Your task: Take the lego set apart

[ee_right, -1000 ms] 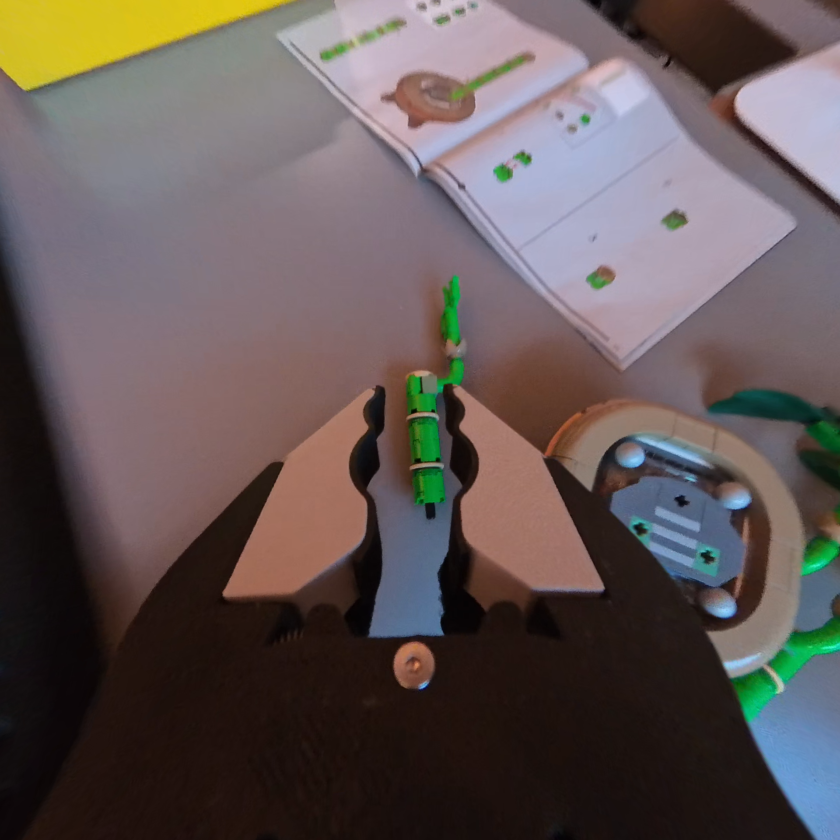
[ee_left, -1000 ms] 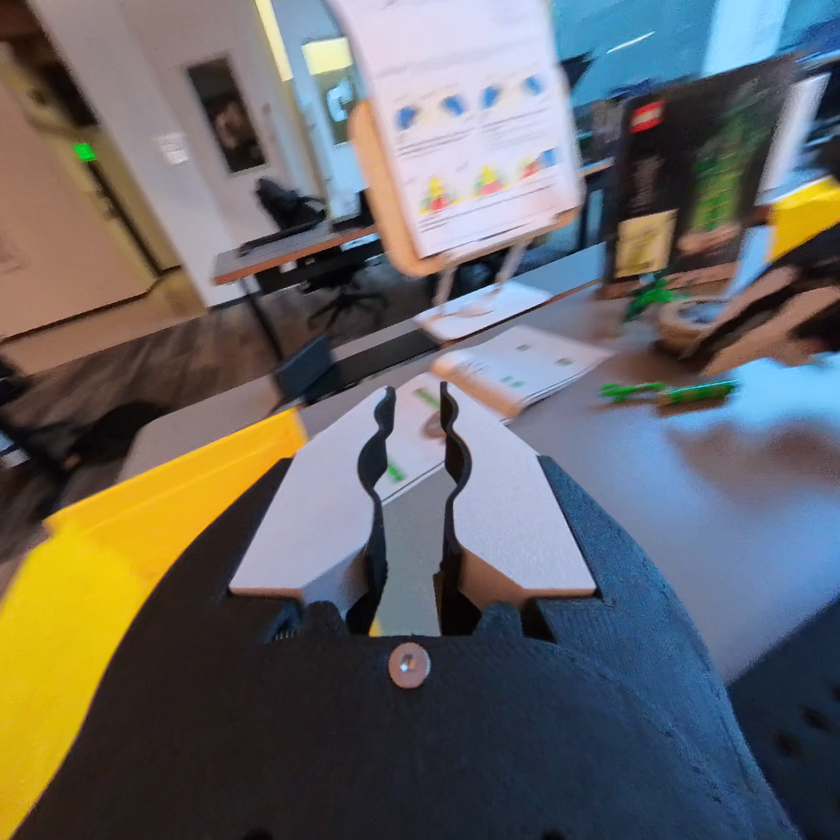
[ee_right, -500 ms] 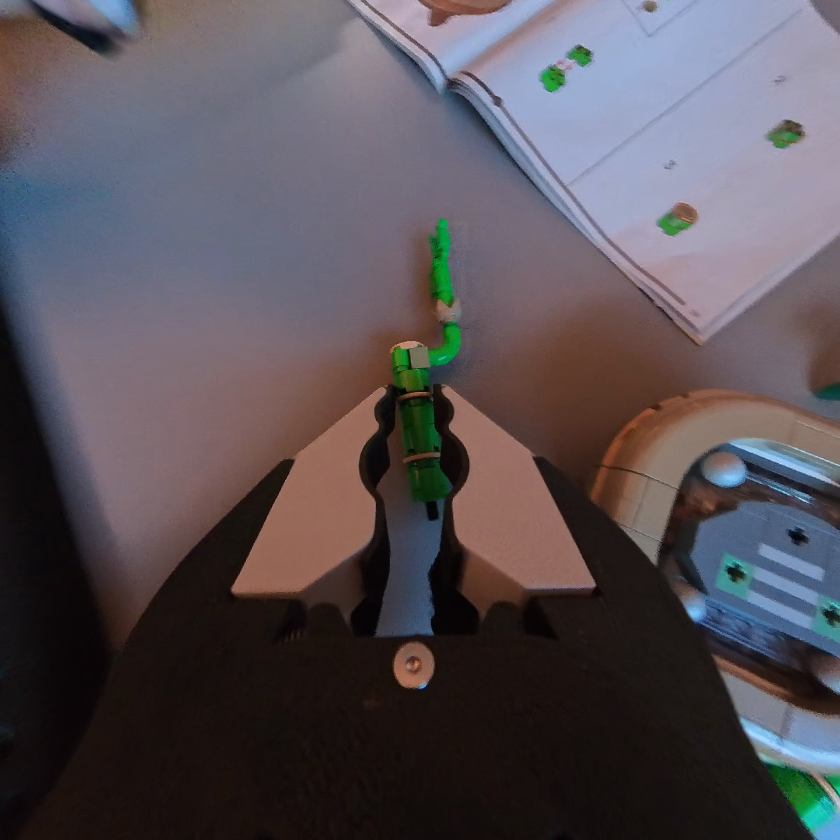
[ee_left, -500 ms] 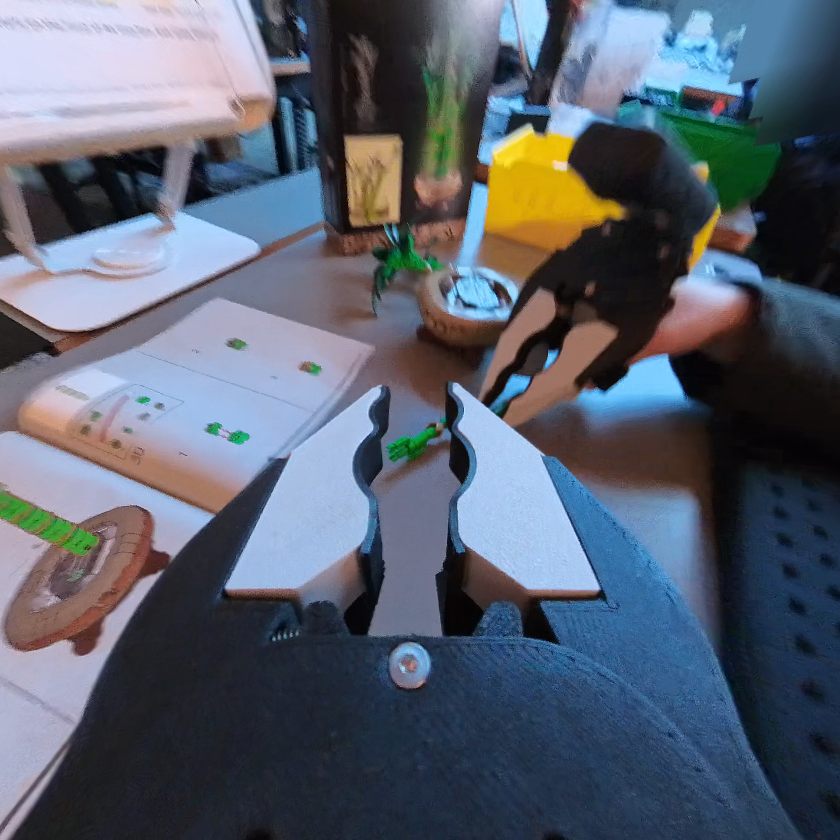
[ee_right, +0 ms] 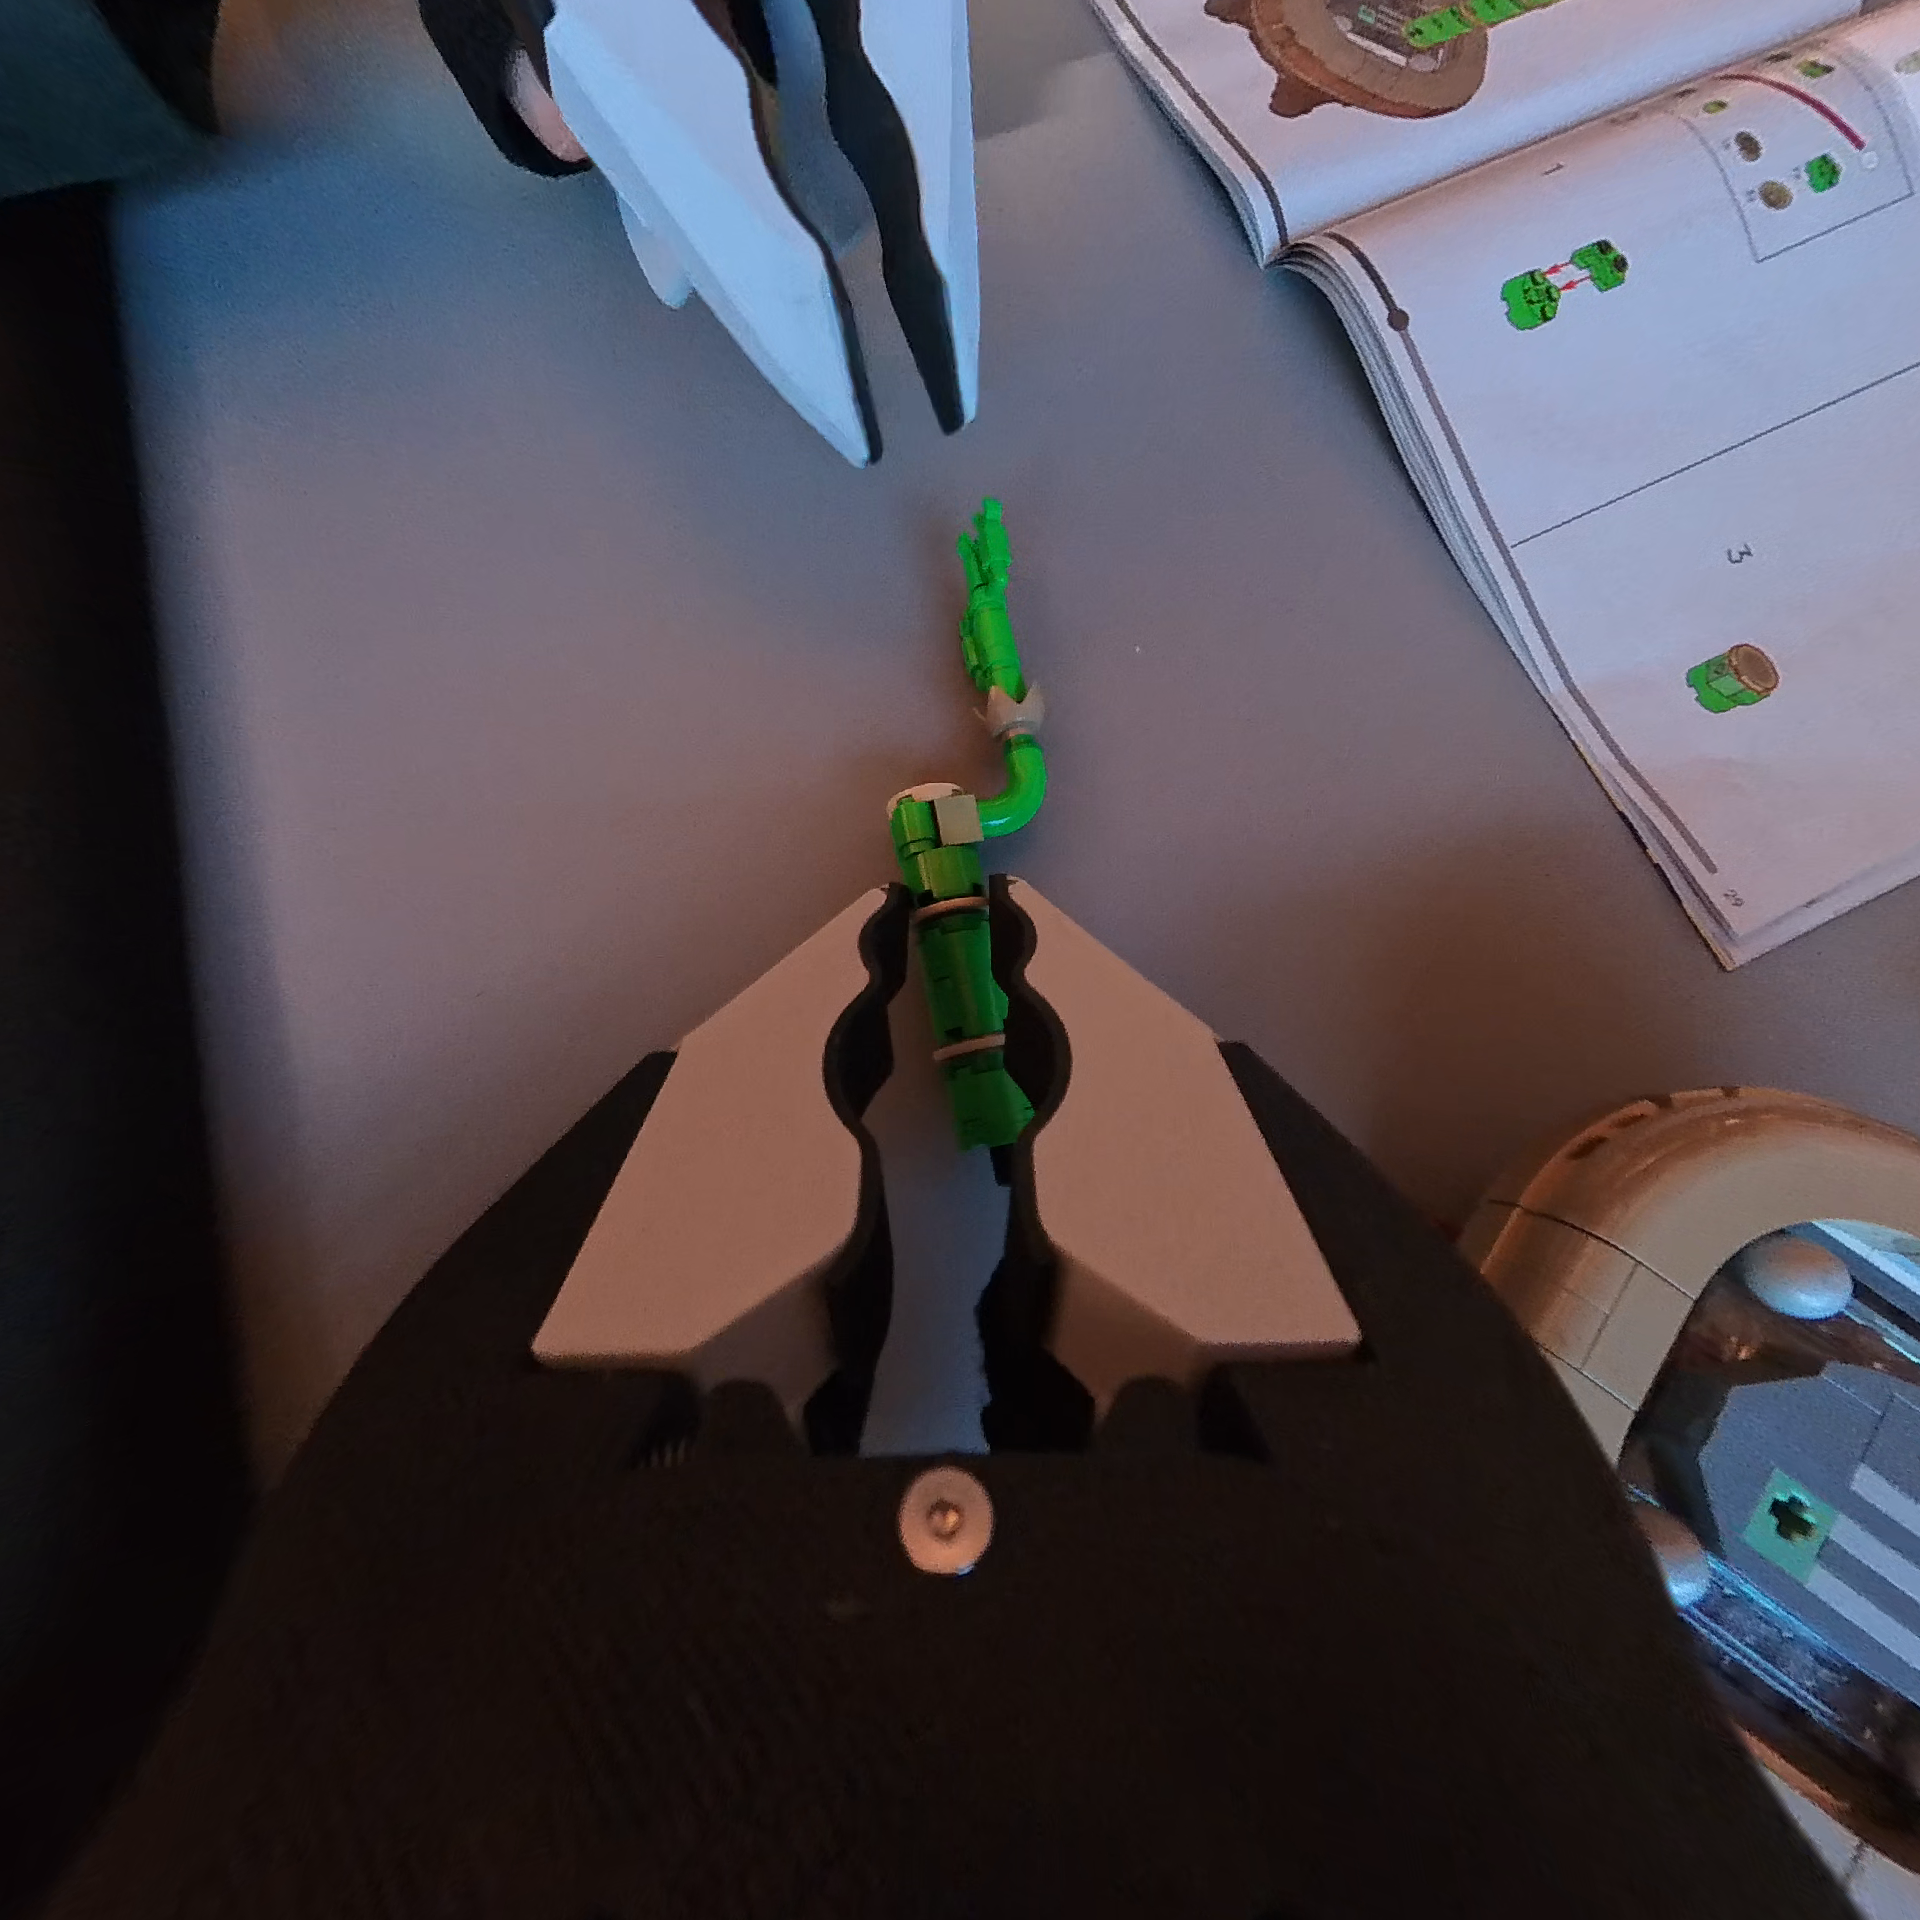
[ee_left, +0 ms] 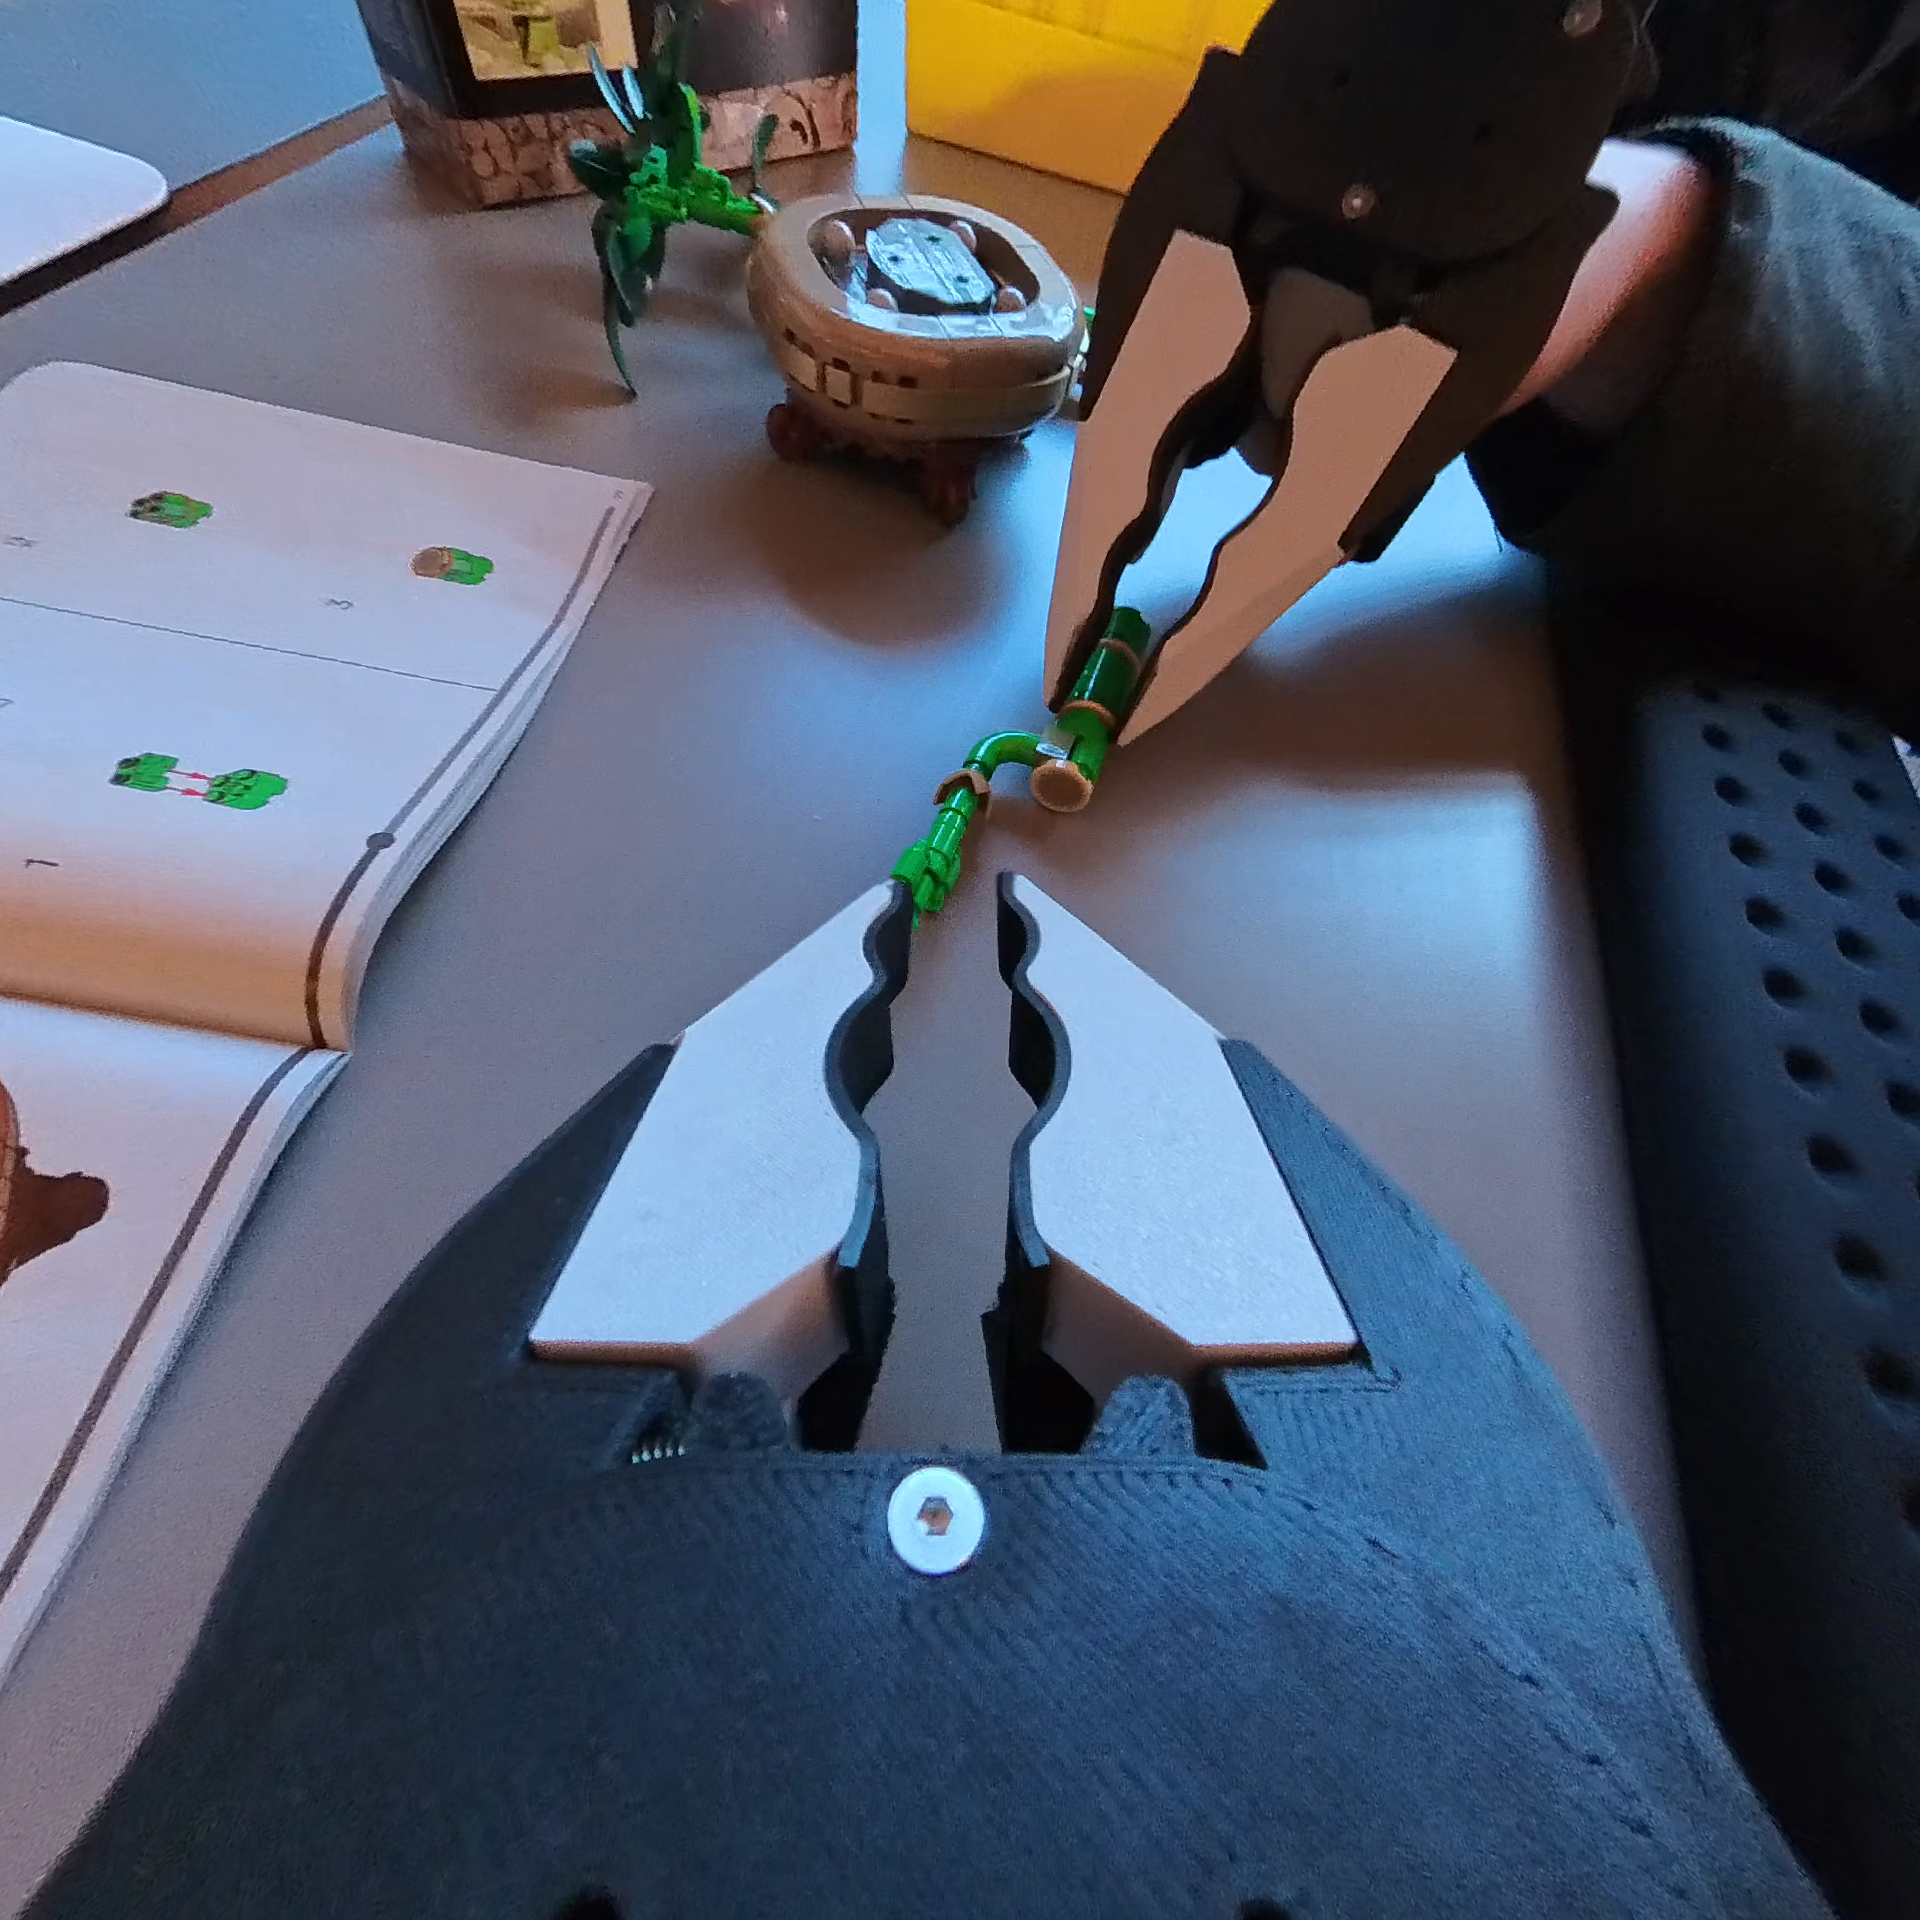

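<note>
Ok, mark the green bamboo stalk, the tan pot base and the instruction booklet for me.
green bamboo stalk (ee_right: 961,977): right wrist view, on its thick segmented trunk between the right claw's fingers.
tan pot base (ee_left: 914,358): left wrist view, on its tan side wall.
instruction booklet (ee_left: 312,623): left wrist view, on the open right-hand page.

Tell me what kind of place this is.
Probably a desk or hobby worktable indoors: a grey tabletop with an open instruction booklet, the set's box, a yellow bin and a perforated chair beside it.
</note>
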{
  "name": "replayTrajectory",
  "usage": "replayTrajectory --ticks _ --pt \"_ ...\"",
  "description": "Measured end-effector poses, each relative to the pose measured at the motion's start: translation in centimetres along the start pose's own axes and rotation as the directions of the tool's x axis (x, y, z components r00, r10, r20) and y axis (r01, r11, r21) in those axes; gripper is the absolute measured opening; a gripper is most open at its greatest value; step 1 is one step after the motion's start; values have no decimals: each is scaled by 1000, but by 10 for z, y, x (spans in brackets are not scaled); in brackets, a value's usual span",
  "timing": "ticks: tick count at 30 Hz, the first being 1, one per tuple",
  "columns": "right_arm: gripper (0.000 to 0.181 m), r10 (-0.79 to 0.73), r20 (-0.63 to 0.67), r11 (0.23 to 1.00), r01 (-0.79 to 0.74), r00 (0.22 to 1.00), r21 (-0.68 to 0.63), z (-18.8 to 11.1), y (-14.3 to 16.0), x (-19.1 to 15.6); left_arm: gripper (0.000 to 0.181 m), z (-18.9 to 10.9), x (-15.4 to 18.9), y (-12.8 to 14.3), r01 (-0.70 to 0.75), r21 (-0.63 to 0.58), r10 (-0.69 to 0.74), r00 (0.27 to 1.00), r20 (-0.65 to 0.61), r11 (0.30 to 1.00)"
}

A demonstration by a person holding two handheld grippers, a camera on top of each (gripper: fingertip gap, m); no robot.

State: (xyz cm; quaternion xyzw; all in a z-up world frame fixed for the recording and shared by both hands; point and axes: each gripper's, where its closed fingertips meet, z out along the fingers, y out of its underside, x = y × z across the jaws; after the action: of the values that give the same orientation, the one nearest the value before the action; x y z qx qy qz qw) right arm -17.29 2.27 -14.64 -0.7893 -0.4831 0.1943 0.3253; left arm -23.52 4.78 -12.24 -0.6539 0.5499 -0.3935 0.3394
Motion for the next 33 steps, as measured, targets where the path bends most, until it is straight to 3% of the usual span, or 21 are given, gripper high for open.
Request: replayTrajectory --ticks 6,12,16,21,25,26,33 --pt "14 -72 9 997 72 997 7 -1 -2 -5 21 10 -2 14 -5 -107 7 1000 16 994" --pt "47 -63 32 998 62 998 6 7 -4 -10 5 20 4 28 -14 -213 7 999 -34 977" --pt "50 -69 39 990 63 997 128 13 -30 -12 5 21 4 27 -17 -213 10 999 -35 977" --pt "25 -51 17 991 49 999 122 29 -40 -1 4 23 7 26 -54 -212 45 998 -45 976" --pt "22 -23 82 997 17 996 76 36 -32 -6 4 23 10 21 -107 -182 100 994 -44 978" --pt "13 -24 86 998 18 996 68 36 -32 -6 4 23 12 21 -116 -177 108 993 -50 977" --pt "7 -35 134 995 22 990 94 30 -37 -16 7 23 20 12 -121 -121 114 992 -60 985"
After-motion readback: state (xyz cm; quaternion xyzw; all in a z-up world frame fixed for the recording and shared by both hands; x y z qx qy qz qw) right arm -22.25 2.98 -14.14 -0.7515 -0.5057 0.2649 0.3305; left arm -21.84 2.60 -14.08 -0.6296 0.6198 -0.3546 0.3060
